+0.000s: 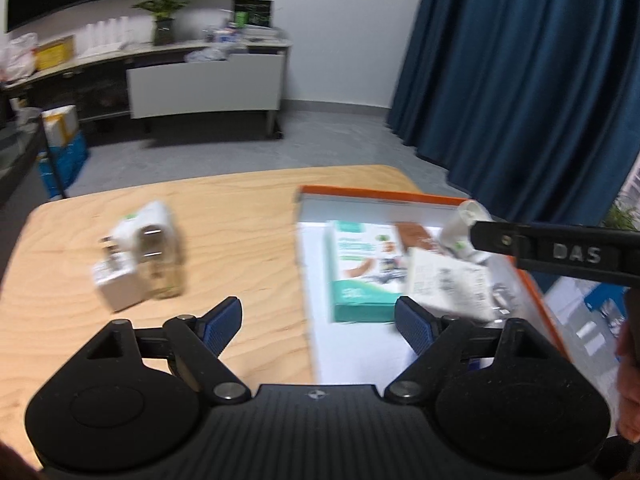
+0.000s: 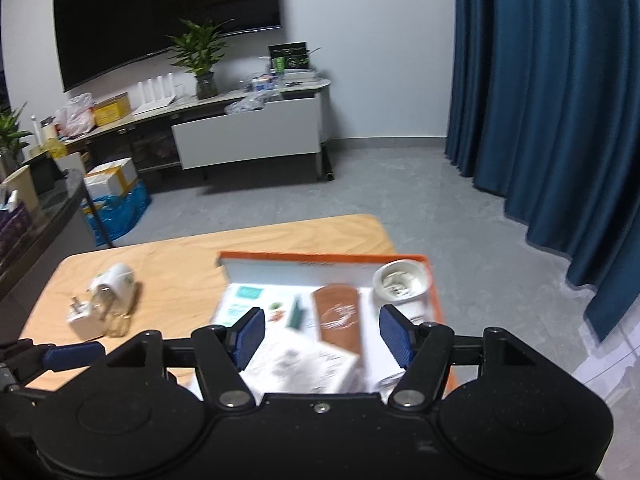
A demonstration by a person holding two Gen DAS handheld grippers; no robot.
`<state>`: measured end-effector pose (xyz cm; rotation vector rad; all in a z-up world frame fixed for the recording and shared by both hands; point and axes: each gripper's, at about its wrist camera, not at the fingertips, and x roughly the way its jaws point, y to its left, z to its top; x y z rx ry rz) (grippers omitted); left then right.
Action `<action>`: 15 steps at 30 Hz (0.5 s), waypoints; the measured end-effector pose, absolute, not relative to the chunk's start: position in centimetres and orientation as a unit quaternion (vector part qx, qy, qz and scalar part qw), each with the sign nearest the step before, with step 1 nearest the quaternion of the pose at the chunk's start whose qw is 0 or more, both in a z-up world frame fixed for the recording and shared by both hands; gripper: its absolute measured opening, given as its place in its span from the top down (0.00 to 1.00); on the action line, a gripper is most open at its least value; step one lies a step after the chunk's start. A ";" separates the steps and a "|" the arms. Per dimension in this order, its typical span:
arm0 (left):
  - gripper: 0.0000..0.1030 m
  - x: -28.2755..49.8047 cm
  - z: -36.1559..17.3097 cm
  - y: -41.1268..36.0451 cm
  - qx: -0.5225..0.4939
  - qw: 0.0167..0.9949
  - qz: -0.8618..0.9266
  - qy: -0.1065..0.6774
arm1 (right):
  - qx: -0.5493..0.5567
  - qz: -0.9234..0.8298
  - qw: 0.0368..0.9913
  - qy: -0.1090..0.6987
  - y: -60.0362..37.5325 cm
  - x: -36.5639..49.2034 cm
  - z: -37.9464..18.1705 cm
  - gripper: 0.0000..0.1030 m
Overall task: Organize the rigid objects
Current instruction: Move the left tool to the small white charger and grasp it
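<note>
An orange-rimmed white tray point(image 1: 380, 194) point(image 2: 320, 258) lies on the right of the wooden table. It holds a teal box point(image 1: 360, 268) point(image 2: 244, 300), a brown packet point(image 2: 338, 314), a white printed box point(image 1: 448, 284) point(image 2: 300, 364) and a white cup point(image 2: 400, 278) point(image 1: 466, 226). On the left of the table lie a white mug point(image 1: 154, 220) point(image 2: 118, 280), a clear glass bottle point(image 1: 160, 268) point(image 2: 112, 312) and a small white box point(image 1: 116, 284) point(image 2: 82, 320). My left gripper point(image 1: 318, 326) is open and empty over the tray's left edge. My right gripper point(image 2: 322, 334) is open and empty above the tray.
The right gripper's arm point(image 1: 560, 252) crosses the left wrist view above the tray. Behind the table point(image 1: 240, 208) are grey floor, a low sideboard point(image 2: 248, 136) with clutter and a plant, and blue curtains point(image 2: 540, 100) at the right.
</note>
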<state>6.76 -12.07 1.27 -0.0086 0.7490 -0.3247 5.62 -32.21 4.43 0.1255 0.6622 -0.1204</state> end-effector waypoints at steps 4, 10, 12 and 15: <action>0.14 6.6 0.4 -8.5 -0.003 0.925 -0.122 0.360 | 0.050 -0.038 0.941 0.332 -30.1 5.5 4.1 0.26; 0.10 8.5 -1.5 -2.2 0.001 0.933 -0.068 0.354 | 0.043 -0.017 0.939 0.341 -27.8 5.6 3.4 0.26; 0.08 9.6 -2.0 -0.9 0.007 0.934 -0.074 0.348 | 0.041 -0.015 0.938 0.345 -27.2 5.7 3.1 0.26; 0.08 11.4 -2.6 0.3 0.037 0.936 -0.096 0.337 | 0.037 -0.015 0.936 0.350 -26.5 5.8 2.7 0.26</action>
